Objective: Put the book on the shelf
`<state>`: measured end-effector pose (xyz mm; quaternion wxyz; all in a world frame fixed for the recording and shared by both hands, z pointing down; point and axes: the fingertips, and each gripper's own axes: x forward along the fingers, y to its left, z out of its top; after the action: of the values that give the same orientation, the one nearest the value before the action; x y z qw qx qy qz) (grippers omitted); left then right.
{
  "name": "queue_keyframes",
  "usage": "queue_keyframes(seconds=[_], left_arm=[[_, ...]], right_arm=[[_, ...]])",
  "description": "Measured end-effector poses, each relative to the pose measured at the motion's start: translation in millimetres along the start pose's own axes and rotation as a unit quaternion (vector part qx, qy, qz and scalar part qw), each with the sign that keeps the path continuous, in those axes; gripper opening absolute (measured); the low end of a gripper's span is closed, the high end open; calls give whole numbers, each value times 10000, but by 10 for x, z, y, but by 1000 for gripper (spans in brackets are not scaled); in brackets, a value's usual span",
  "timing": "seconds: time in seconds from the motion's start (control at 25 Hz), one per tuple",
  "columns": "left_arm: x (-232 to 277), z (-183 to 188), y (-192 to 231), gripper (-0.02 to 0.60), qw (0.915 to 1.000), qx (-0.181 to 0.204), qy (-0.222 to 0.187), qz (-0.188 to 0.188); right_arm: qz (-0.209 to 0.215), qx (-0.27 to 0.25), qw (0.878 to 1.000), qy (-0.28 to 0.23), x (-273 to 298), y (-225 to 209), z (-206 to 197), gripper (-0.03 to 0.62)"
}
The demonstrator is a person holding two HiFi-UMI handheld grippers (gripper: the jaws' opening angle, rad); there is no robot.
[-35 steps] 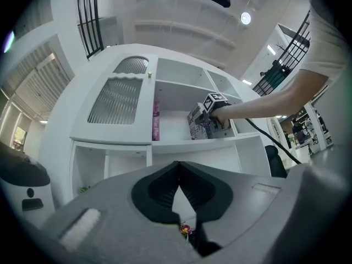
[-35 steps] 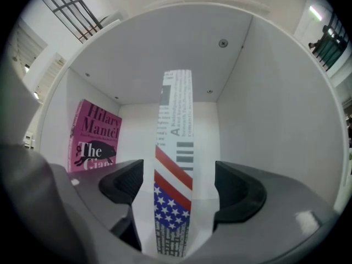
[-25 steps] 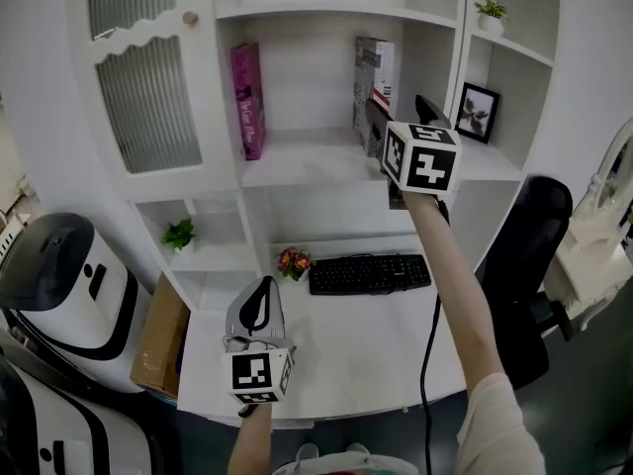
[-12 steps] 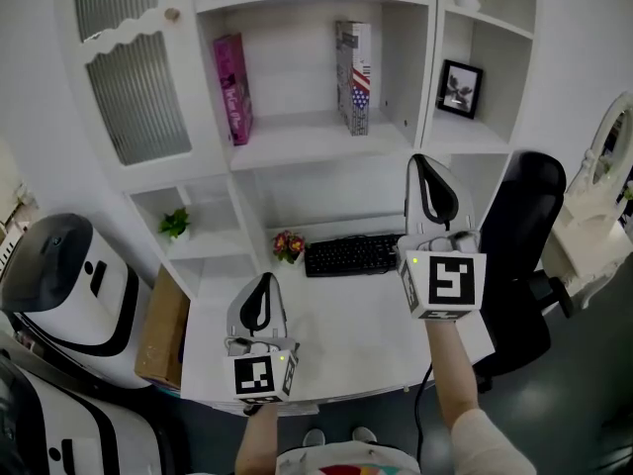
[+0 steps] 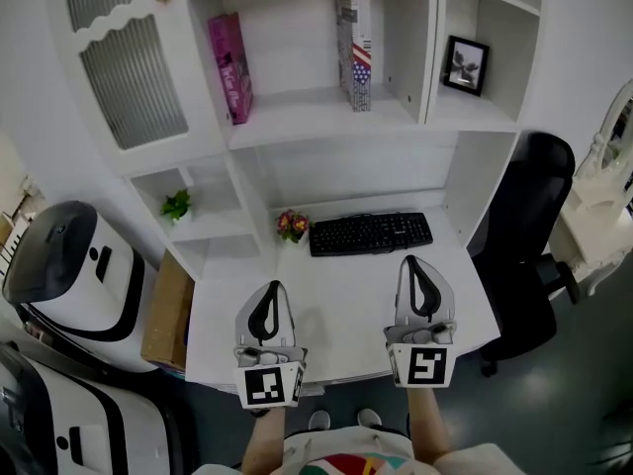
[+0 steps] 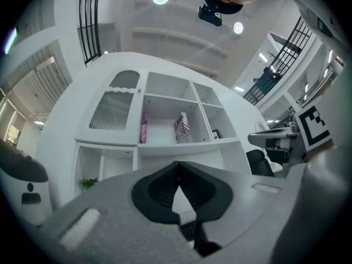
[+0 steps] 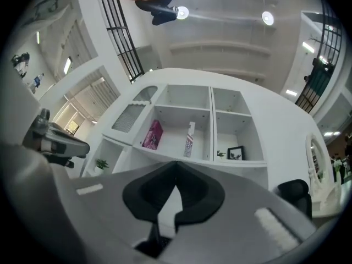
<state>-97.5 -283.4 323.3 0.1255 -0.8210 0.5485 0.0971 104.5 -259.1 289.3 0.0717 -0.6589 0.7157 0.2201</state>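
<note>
White shelf (image 5: 297, 127) sits up ahead of both grippers, flag-cover book (image 5: 354, 52) upright on it, well apart from them. Placing looks done. Left gripper (image 5: 271, 290) and right gripper (image 5: 415, 265) are pressed together, empty — next probably just rest.

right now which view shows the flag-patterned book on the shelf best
Head view: the book stands upright, largest and clear. The left gripper view shows it smaller, cover visible; the right gripper view, only a thin sliver.

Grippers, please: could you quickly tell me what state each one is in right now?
Left gripper: jaws shut, holding nothing.
Right gripper: jaws shut, holding nothing.
</note>
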Motion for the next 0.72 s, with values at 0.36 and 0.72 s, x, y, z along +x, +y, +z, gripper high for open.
queue_keyframes(seconds=[0.36, 0.72], left_arm=[[-40, -71, -48, -2, 9999, -4, 128, 105], [-45, -54, -86, -2, 9998, -10, 110, 189]], right_arm=[[314, 60, 9979, 558, -237, 147, -395, 0], [386, 161, 9958, 814, -277, 148, -534, 0]])
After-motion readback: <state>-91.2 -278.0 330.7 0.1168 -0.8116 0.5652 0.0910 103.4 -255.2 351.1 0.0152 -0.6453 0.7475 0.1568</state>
